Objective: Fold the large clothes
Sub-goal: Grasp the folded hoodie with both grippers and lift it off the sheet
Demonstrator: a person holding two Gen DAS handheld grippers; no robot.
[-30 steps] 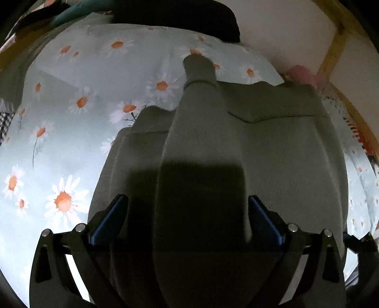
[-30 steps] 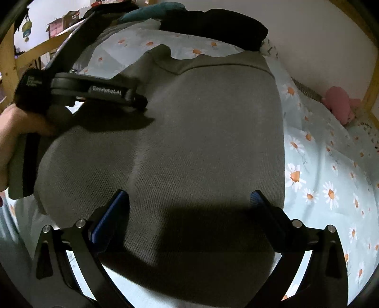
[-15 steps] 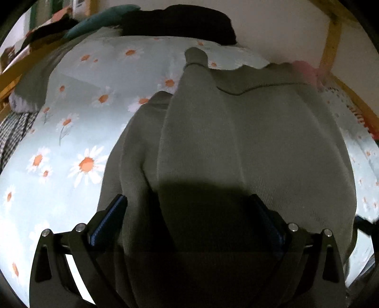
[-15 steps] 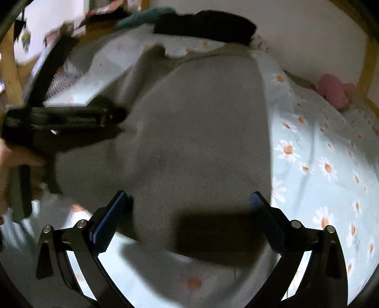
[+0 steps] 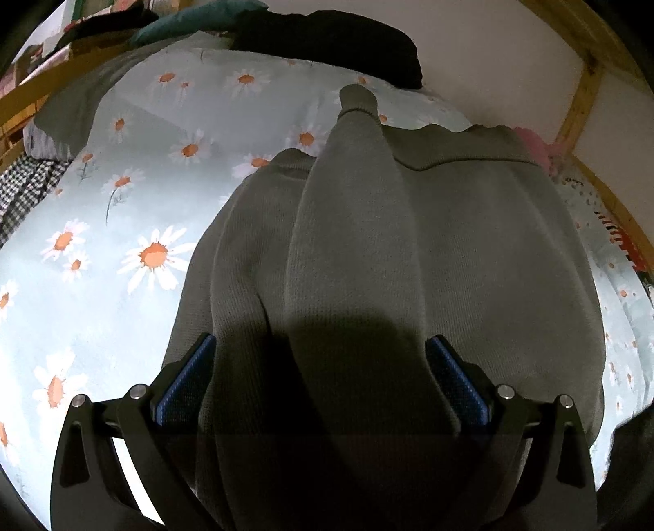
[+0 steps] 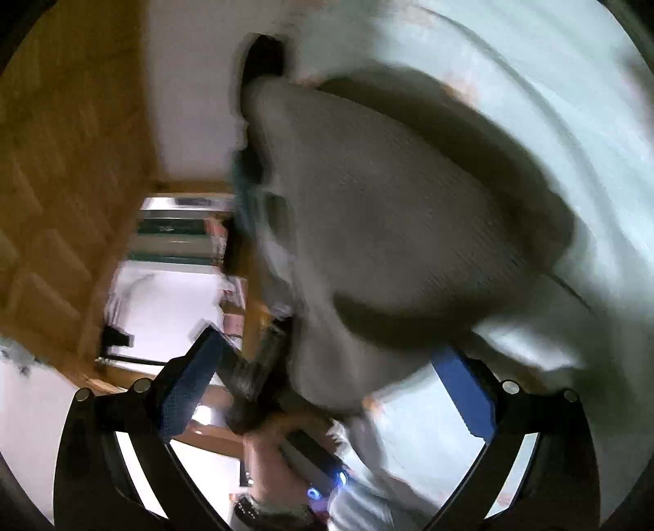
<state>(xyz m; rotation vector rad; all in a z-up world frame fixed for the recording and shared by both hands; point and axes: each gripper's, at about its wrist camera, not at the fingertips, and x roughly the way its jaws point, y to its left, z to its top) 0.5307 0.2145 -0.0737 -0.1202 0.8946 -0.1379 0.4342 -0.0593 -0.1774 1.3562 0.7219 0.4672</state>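
A grey-green knit sweater (image 5: 429,253) lies on a daisy-print bedsheet (image 5: 102,253), one sleeve (image 5: 355,196) folded lengthwise over its body. My left gripper (image 5: 319,367) is open, low over the sweater's near hem, its blue pads either side of the sleeve. My right gripper (image 6: 327,371) is open and empty; its view is blurred and rolled sideways. There the sweater (image 6: 388,228) shows on the sheet, with the left gripper's body and the hand (image 6: 278,445) holding it at the sweater's edge.
Dark clothes (image 5: 339,41) and a teal item (image 5: 196,20) lie at the head of the bed. A wooden bed frame (image 5: 580,94) runs along the right wall, with a pink soft toy (image 5: 535,143) beside it. Checked fabric (image 5: 24,192) lies at the left edge.
The left gripper has drawn back toward the sweater's hem. The right gripper has swung away and rolled sideways fast, now seeing the room and the bed frame.
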